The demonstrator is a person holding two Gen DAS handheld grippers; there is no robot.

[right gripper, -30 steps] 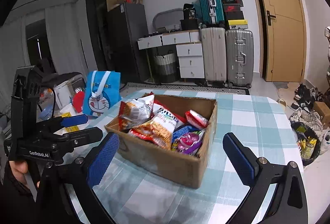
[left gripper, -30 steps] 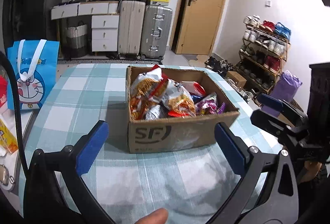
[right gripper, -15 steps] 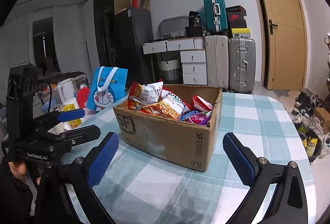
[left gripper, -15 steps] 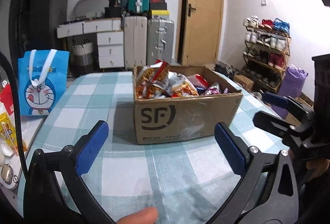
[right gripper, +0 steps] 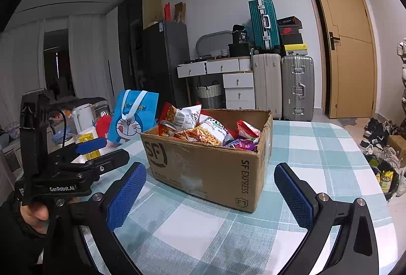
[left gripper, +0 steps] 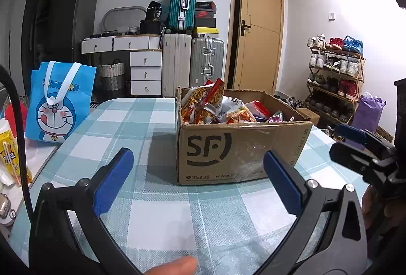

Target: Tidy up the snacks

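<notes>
A brown cardboard SF box point(left gripper: 228, 150) point(right gripper: 203, 166) stands on the checked tablecloth, filled with several snack packets point(left gripper: 203, 104) point(right gripper: 200, 128). My left gripper point(left gripper: 198, 176) is open, low over the table in front of the box, with nothing between its blue pads. My right gripper point(right gripper: 210, 188) is open too, facing a corner of the box from the near side. Each wrist view shows the other gripper: the right one point(left gripper: 360, 145) at the right edge, the left one point(right gripper: 86, 156) at the left, held by a hand.
A blue cartoon tote bag point(left gripper: 59, 102) stands on the table's left side. Yellow packets point(left gripper: 9, 156), a kettle point(right gripper: 82, 117) and clutter lie on a counter to the left. Suitcases point(left gripper: 192, 62), drawers, a door and a shoe rack point(left gripper: 335, 72) lie beyond the table.
Both grippers have dropped lower toward the tabletop, so the box is now seen from the side instead of from above. Both stay open.
</notes>
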